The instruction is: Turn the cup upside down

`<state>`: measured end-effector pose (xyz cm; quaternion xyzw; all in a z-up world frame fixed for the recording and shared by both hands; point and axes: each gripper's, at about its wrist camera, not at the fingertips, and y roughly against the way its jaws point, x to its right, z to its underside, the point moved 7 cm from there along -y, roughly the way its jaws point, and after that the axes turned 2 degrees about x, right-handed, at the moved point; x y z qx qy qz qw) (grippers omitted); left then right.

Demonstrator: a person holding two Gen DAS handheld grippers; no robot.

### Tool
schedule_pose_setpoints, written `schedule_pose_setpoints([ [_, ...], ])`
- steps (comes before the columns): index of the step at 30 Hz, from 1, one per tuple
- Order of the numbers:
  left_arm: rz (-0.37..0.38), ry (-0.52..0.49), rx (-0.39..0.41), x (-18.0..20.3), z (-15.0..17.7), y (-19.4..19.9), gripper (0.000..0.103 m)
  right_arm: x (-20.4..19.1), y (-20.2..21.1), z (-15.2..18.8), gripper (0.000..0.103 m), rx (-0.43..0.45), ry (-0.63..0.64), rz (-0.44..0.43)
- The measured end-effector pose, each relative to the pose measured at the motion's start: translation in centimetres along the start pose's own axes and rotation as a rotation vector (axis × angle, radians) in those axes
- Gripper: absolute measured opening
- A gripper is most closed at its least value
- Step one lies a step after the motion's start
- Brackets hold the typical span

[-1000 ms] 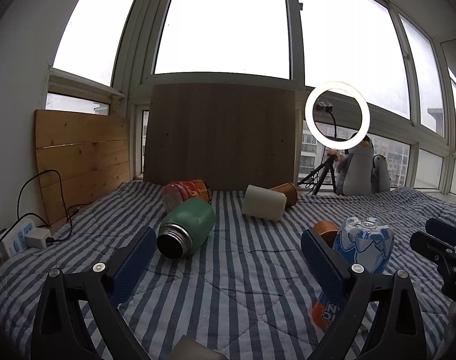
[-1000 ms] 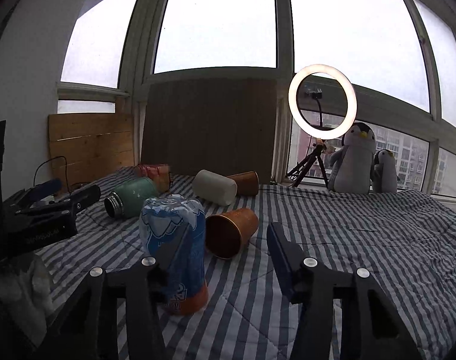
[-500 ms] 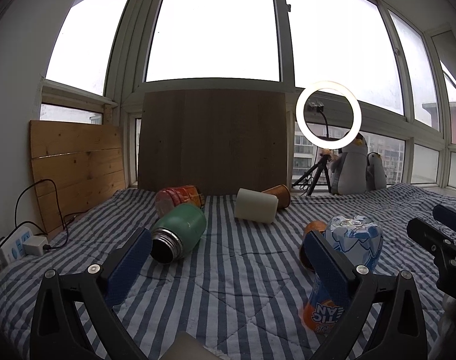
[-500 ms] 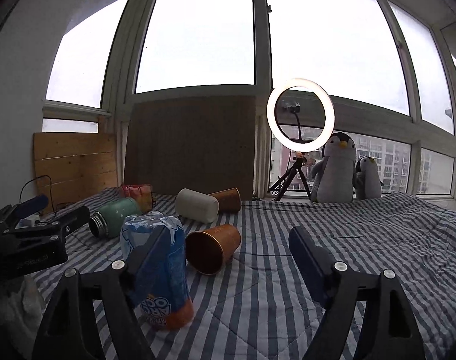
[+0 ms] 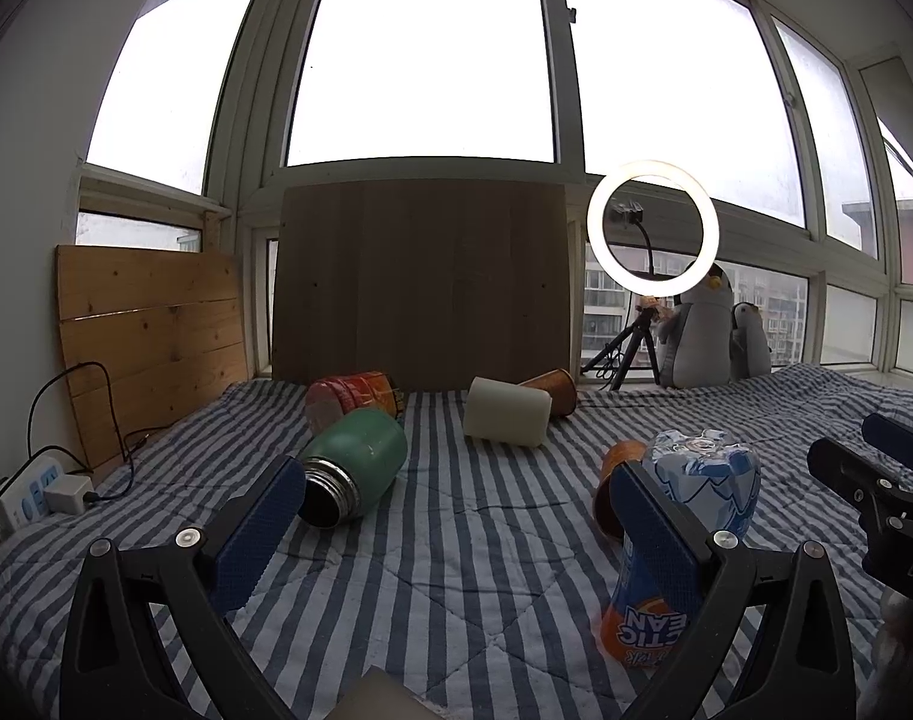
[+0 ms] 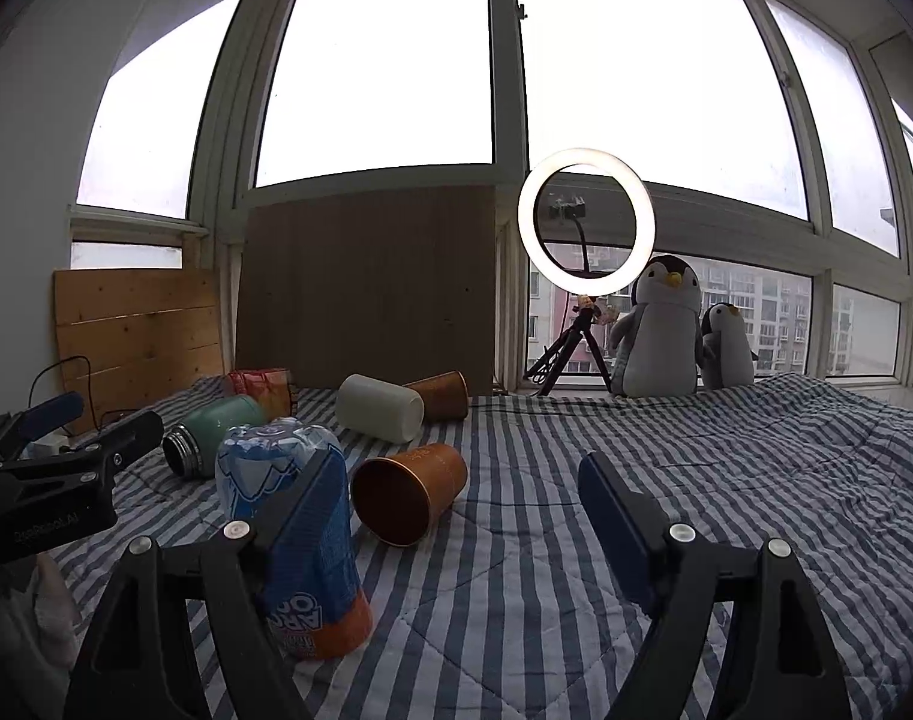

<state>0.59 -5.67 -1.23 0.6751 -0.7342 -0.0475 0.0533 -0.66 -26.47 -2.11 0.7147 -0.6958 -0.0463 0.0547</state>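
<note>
A blue and orange printed cup (image 6: 294, 540) stands upside down on the striped blanket; it also shows in the left wrist view (image 5: 684, 546). A copper cup (image 6: 408, 492) lies on its side just behind it, mouth toward me. A green flask (image 5: 354, 474), a white cup (image 5: 507, 417), a second copper cup (image 5: 555, 390) and a red printed cup (image 5: 351, 396) lie on their sides farther back. My left gripper (image 5: 456, 534) is open and empty. My right gripper (image 6: 462, 516) is open and empty, its left finger in front of the printed cup.
A dark wooden board (image 5: 420, 282) and a light pine panel (image 5: 150, 336) lean against the windows. A ring light on a tripod (image 6: 585, 222) and two penguin plush toys (image 6: 660, 330) stand at the back right. A power strip (image 5: 30, 492) lies at the left edge.
Both grippers have drawn back and up from the printed cup, and the right gripper's fingers have spread wider. The cup stands where it was.
</note>
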Motion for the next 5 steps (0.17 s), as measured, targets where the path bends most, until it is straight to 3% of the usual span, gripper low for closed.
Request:
schedule_pose_setpoints([
  [5,-0.01,-0.005,0.011,-0.06,-0.2,0.12,0.103,-0.16,0.02,0.1,0.078,-0.009,0.011,-0.006],
])
